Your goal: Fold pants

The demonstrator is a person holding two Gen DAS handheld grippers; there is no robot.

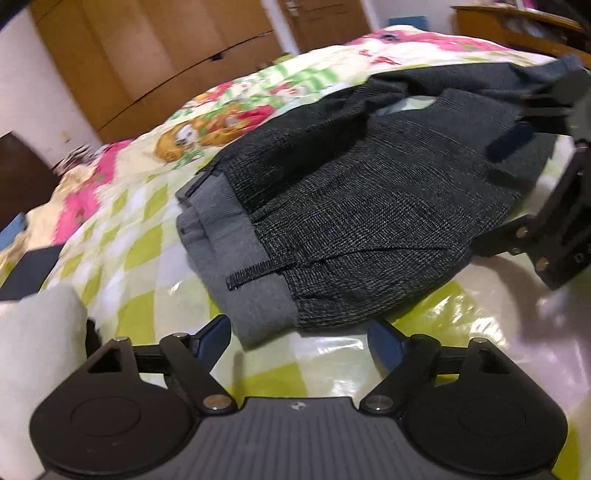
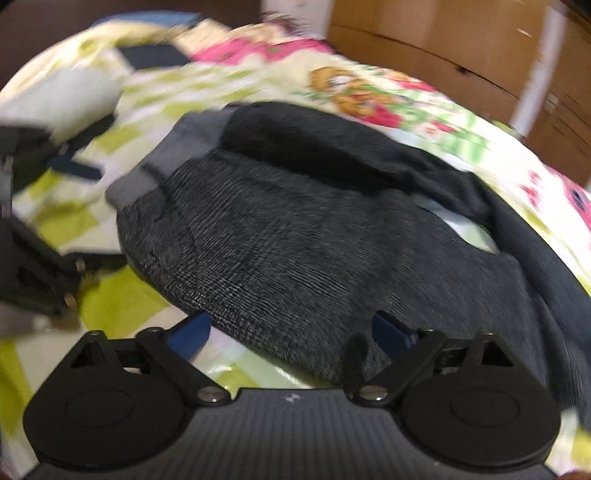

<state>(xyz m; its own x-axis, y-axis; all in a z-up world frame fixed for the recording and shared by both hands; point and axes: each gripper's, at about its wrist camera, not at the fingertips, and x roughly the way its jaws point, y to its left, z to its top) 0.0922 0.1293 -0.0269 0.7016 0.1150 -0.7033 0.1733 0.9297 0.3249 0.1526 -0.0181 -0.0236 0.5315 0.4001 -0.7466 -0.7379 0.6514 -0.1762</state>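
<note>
Dark grey checked pants (image 1: 369, 206) lie bunched on a flowered, green-checked bedspread (image 1: 147, 258), with the lighter grey waistband lining (image 1: 236, 251) turned out toward me. My left gripper (image 1: 299, 339) stands open at the near waistband corner, and the cloth's edge lies between its blue fingers without being pressed. In the right wrist view, my right gripper (image 2: 291, 332) is open over the near edge of the pants (image 2: 295, 229), with fabric lying between its spread fingers. One blue finger (image 1: 511, 142) of the right gripper shows over the pants' right side. The view is motion-blurred.
Wooden wardrobe doors (image 1: 147, 55) stand behind the bed, and more wooden furniture (image 1: 517, 26) is at the far right. A white cloth (image 1: 37, 350) and a dark flat object (image 1: 29, 273) lie at the left, beside the left gripper.
</note>
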